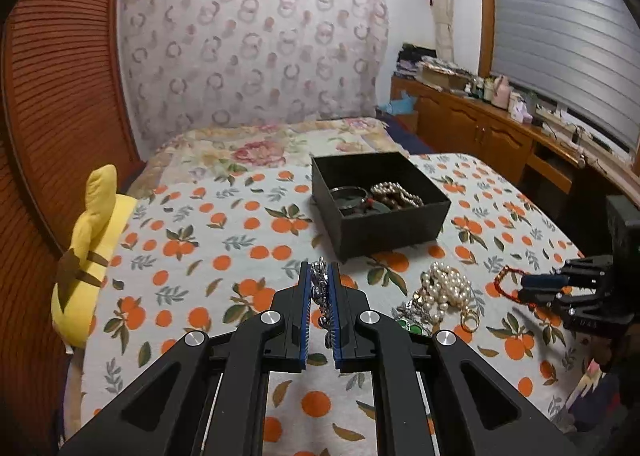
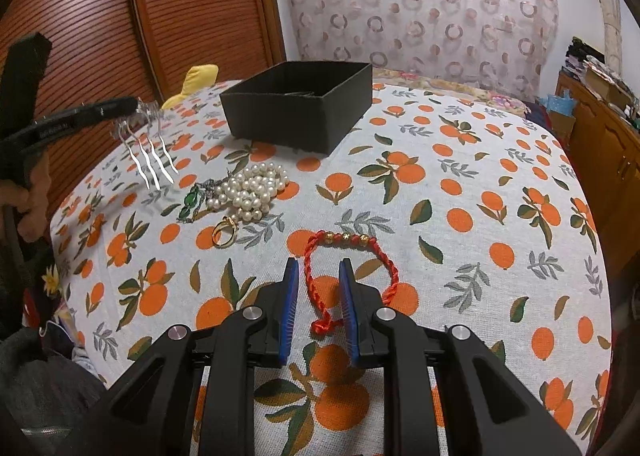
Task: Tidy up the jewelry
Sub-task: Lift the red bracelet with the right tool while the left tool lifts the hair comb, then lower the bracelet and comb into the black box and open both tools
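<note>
Left hand-held gripper [image 1: 320, 272] on hair comb [image 2: 148, 152], perhaps.

Box [image 2: 296, 112] contents hidden behind near wall; comb [image 1: 320, 288] mostly between pads

Each scene is viewed from behind a gripper, angled down and close over the orange-print cloth [image 1: 224, 224]. The black box [image 1: 380, 216] and pearl pile [image 2: 252, 188] are shared by both views.

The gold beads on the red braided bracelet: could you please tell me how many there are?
3 gold beads, in a row along the far side of the red braided bracelet, which lies on the cloth; more may be hidden.
</note>
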{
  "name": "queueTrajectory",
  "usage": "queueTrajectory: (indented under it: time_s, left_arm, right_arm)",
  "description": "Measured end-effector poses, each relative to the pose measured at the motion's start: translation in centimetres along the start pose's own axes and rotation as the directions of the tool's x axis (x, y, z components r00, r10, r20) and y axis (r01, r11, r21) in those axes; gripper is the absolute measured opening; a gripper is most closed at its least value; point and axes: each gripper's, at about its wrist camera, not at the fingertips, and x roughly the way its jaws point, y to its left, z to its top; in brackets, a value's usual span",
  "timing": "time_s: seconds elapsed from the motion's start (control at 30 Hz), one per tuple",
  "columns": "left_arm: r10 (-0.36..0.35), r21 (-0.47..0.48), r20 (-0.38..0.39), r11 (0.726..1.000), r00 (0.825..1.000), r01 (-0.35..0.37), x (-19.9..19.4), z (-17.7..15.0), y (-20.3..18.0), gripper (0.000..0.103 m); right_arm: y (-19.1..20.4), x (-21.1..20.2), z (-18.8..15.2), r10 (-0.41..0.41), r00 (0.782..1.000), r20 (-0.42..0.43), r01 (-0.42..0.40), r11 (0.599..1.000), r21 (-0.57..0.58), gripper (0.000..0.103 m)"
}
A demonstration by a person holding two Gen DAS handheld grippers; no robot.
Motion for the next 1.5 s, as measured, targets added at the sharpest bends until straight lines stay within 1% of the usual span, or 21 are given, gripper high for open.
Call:
queueTrajectory:
  time_s: [0.13, 0.27, 0.33, 0.43, 0.63, 0.67, 0.7, 0.73, 0.87, 1.0, 1.13, 1.3, 1.5]
  left_arm:
    - [-0.001, -0.009, 0.018, 1.000, 1.000, 0.002, -0.4, 0.3, 0.2, 0.007]
    - [-0.012, -0.011, 0.030, 1.000, 0.999, 0.013, -0.5, 0.5, -0.1, 0.007]
    - [-0.017, -0.008, 0.032, 1.000, 0.999, 0.018, -0.4, 0.6, -0.4, 0.007]
    - [-0.025, -0.001, 0.033, 1.000, 0.999, 0.025, -0.3, 0.6, -0.8, 0.007]
    - [-0.035, 0.003, 0.030, 0.999, 0.999, 0.034, 0.1, 0.6, -1.2, 0.007]
    - [-0.034, 0.003, 0.031, 0.999, 0.999, 0.034, 0.1, 0.6, -1.2, 0.007]
    - [-0.034, 0.003, 0.031, 0.999, 0.999, 0.034, 0.1, 0.6, -1.2, 0.007]
    - [-0.035, 0.003, 0.033, 0.999, 0.999, 0.035, 0.2, 0.7, -1.3, 0.007]
    - [-0.034, 0.001, 0.044, 0.999, 0.998, 0.034, 0.3, 1.1, -1.3, 0.007]
    - [-0.036, 0.002, 0.064, 0.999, 0.997, 0.036, 0.2, 2.1, -1.4, 0.007]
    - [-0.040, 0.009, 0.091, 0.999, 0.995, 0.039, 0.3, 3.7, -1.7, 0.007]
    - [-0.047, 0.013, 0.113, 0.999, 0.993, 0.045, 0.9, 5.3, -1.9, 0.007]
    - [-0.043, 0.009, 0.128, 0.999, 0.991, 0.043, 2.3, 6.7, -2.1, 0.007]
  right_arm:
    - [0.4, 0.5, 0.2, -0.011, 0.999, -0.031, 0.010, 1.000, -0.022, 0.023]
    - [0.7, 1.3, 0.8, -0.030, 0.998, -0.052, 0.027, 0.999, -0.045, 0.026]
    - [0.8, 1.6, 1.2, -0.038, 0.998, -0.057, 0.035, 0.998, -0.053, 0.026]
    - [0.9, 2.2, 1.7, -0.031, 0.997, -0.069, 0.027, 0.998, -0.052, 0.027]
    - [1.3, 3.0, 2.5, -0.050, 0.996, -0.076, 0.045, 0.997, -0.066, 0.026]
    - [1.4, 3.1, 2.6, -0.057, 0.995, -0.077, 0.051, 0.996, -0.077, 0.021]
    - [1.5, 3.1, 2.6, -0.065, 0.995, -0.078, 0.058, 0.994, -0.091, 0.005]
    - [1.6, 3.2, 2.6, -0.062, 0.995, -0.080, 0.053, 0.993, -0.103, 0.003]
    - [1.5, 3.1, 2.6, -0.051, 0.995, -0.081, 0.041, 0.993, -0.114, 0.002]
    - [1.2, 2.0, 3.1, -0.042, 0.999, -0.033, 0.039, 0.995, -0.096, 0.002]
    - [1.2, 0.2, 4.7, -0.034, 0.999, 0.027, 0.036, 0.995, -0.091, 0.002]
    - [1.1, -1.4, 7.3, -0.020, 0.996, 0.091, 0.030, 0.994, -0.103, 0.002]
    - [1.1, -1.9, 11.0, 0.043, 0.986, 0.160, -0.024, 0.993, -0.118, 0.002]
